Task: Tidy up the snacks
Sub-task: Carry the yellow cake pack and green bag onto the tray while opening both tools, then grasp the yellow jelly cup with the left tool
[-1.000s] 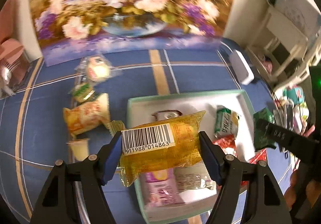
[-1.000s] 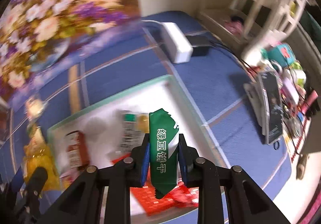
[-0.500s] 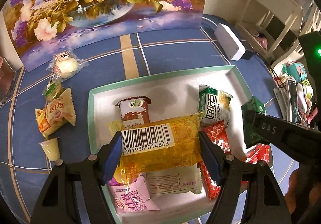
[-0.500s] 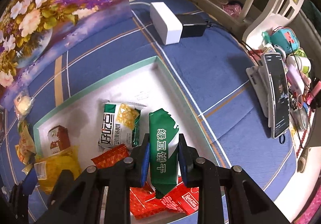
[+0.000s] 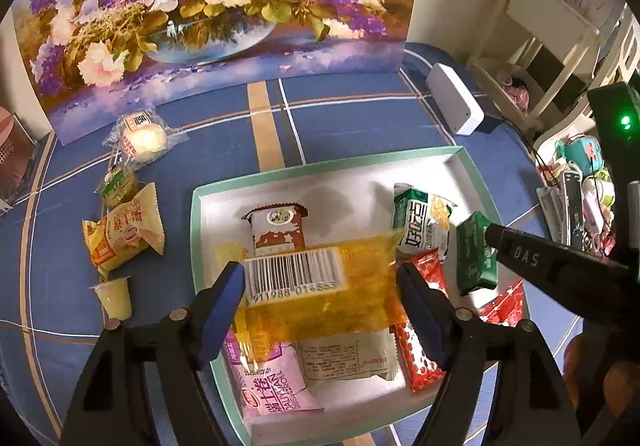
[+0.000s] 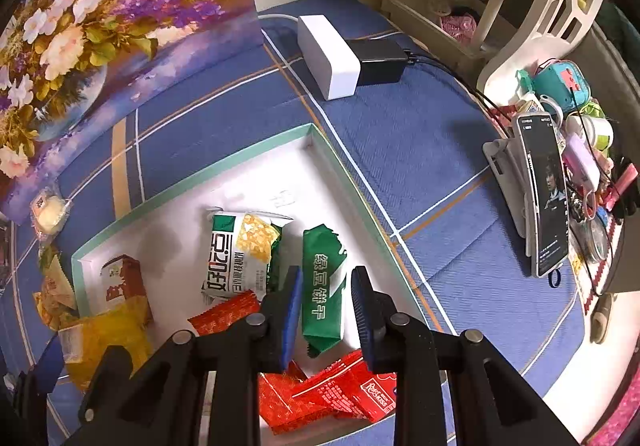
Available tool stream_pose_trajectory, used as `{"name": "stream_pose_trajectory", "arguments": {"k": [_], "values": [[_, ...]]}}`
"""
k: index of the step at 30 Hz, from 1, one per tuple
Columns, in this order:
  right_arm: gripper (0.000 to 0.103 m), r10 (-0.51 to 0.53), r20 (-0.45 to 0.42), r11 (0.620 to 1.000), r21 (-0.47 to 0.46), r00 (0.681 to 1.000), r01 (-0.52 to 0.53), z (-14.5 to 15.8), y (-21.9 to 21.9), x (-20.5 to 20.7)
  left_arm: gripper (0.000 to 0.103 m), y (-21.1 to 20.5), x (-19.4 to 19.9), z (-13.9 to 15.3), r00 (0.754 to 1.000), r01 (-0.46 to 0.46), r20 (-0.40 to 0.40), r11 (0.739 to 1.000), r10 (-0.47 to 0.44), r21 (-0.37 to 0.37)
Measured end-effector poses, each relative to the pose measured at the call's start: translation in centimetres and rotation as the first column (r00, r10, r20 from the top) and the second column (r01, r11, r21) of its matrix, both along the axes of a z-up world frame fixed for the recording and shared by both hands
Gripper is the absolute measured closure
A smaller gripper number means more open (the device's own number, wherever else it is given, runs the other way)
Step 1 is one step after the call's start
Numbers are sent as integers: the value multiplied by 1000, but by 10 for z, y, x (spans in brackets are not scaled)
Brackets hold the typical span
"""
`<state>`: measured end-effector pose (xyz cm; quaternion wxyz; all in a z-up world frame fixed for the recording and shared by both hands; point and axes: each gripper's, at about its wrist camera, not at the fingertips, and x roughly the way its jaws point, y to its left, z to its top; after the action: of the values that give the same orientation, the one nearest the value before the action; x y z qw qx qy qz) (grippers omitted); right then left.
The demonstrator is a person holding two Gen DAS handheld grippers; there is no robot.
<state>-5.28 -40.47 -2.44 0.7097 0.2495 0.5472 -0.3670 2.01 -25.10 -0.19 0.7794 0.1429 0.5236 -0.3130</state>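
Observation:
My left gripper (image 5: 320,282) is shut on a yellow snack packet (image 5: 320,286) with a barcode label and holds it over the white tray (image 5: 328,170) with a green rim. My right gripper (image 6: 325,300) has just opened: its jaws stand slightly apart around a green snack packet (image 6: 323,282), which rests over the tray's right side; this packet also shows in the left wrist view (image 5: 474,254). In the tray lie a brown-and-white packet (image 5: 276,226), a green-and-yellow packet (image 5: 420,222), red packets (image 6: 332,394), a pink packet (image 5: 272,386) and a pale packet (image 5: 344,358).
On the blue cloth left of the tray lie an orange-yellow packet (image 5: 124,234), a jelly cup (image 5: 114,296), a small green packet (image 5: 116,184) and a clear-wrapped bun (image 5: 142,136). A flower painting (image 5: 216,6) stands behind. A white box (image 6: 328,54) and a phone on a stand (image 6: 544,190) sit to the right.
My left gripper has carried the yellow packet from the cloth over the tray. My right gripper has lowered the green packet into the tray and opened a little around it.

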Motion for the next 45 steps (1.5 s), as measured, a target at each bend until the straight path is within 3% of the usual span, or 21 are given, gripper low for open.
{"name": "stream_pose_trajectory", "arguments": {"k": [2, 5, 8, 10, 12, 18, 26, 36, 41, 45], "values": [[74, 8, -8, 1000, 0, 1000, -8, -1, 1, 2, 13, 2, 1, 3, 1000, -10, 11, 1000, 10, -2], [73, 17, -16, 1000, 5, 1000, -17, -2, 3, 4, 12, 8, 6, 8, 999, -32, 15, 999, 32, -14], [66, 23, -17, 1000, 12, 1000, -22, -3, 4, 6, 12, 18, 17, 11, 996, -85, 26, 996, 85, -13], [42, 23, -7, 999, 27, 1000, -22, -3, 5, 7, 12, 28, 27, 11, 988, -147, 38, 989, 147, -5], [25, 19, 22, 999, 45, 1000, -20, 0, 8, 10, 12, 41, 38, 11, 975, -216, 56, 976, 215, 13], [17, 83, 49, 996, 28, 995, -85, 10, 29, 29, 5, 99, 82, 8, 900, -435, 62, 899, 432, 46], [15, 209, 127, 977, 1, 970, -211, 32, 77, 61, 5, 172, 113, 14, 807, -590, 73, 807, 586, 38], [15, 356, 186, 934, -54, 916, -353, 53, 145, 93, 5, 259, 124, 21, 700, -713, 103, 700, 707, 39], [15, 402, 213, 914, -43, 890, -403, 53, 169, 105, 5, 285, 124, 19, 674, -738, 106, 673, 731, 51], [15, 422, 212, 905, -33, 882, -425, 48, 181, 111, 5, 294, 125, 16, 676, -737, 94, 673, 731, 60]]}}
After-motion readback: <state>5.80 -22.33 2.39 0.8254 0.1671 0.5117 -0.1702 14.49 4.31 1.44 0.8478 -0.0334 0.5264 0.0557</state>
